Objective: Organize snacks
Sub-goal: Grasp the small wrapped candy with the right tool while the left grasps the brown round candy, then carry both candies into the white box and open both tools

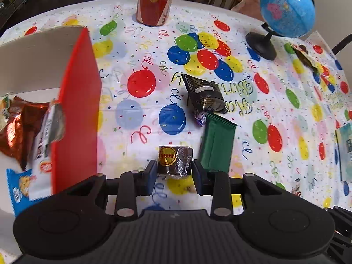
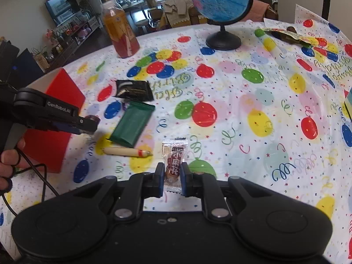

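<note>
My left gripper point(image 1: 174, 171) is shut on a small brown roll snack point(image 1: 175, 161) with a gold label, held above the table next to the red snack box point(image 1: 77, 114); it also shows in the right wrist view point(image 2: 88, 124). The box holds several snack packets point(image 1: 26, 132). My right gripper point(image 2: 172, 176) is shut on a clear-wrapped twist snack point(image 2: 175, 165) with a red label. A green packet point(image 1: 216, 145) point(image 2: 132, 124), a black packet point(image 1: 204, 93) point(image 2: 134, 91) and a sausage stick point(image 2: 127, 151) lie on the balloon tablecloth.
A globe point(image 1: 286, 8) point(image 2: 221, 0) on a black stand is at the back right. A tea bottle point(image 1: 154, 2) point(image 2: 121, 33) stands at the back. A dark wrapper point(image 2: 286, 34) lies far right. A light box point(image 1: 345, 151) is at the right edge.
</note>
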`<state>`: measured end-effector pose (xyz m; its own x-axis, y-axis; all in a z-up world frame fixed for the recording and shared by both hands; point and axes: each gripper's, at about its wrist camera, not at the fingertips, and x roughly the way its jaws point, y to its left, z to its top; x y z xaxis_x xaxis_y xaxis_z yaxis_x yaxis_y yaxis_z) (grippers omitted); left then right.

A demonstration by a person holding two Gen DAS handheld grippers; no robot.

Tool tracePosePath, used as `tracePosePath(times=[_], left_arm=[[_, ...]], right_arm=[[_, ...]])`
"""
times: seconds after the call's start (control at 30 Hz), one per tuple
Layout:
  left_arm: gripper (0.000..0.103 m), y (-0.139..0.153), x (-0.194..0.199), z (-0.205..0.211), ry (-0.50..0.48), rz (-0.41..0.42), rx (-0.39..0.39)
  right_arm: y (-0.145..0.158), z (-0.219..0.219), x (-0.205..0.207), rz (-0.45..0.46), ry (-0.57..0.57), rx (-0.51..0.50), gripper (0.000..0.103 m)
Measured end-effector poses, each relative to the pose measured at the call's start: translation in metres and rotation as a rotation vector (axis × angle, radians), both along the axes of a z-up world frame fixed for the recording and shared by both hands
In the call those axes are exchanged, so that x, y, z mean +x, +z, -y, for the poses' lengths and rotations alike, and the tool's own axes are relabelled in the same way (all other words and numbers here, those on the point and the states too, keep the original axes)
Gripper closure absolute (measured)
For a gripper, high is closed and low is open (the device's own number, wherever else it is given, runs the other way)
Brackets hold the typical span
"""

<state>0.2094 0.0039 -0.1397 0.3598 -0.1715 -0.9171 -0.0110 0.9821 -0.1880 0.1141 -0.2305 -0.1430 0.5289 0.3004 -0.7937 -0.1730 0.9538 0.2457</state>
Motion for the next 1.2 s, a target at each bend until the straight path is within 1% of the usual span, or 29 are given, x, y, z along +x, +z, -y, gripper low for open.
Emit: tracePosePath(times=[0.3,0.53,0.83,1.2], left_arm=[[0.070,0.039,-0.027,-0.009,0.000,0.052,-0.024],[0.070,0.069,-0.049,-0.023,0.006,0.101,-0.030],[0.070,0.101,-0.076,-0.058,0.033,0.162,-0.036],[0.070,0.118,-0.099,-0.127,0.109,0.202,-0.037]], right_arm=[[0.035,-0.010,-0.018,0.049,0.040,0.059,0.090],[0.066,-0.032,-0.024,0.099,0.097,0.098,0.090],[0.097,-0.082,-0.025,0.157,0.197,0.103,0.090],[0.114,-0.158,-0.023,0.187,0.307,0.089,0.090]])
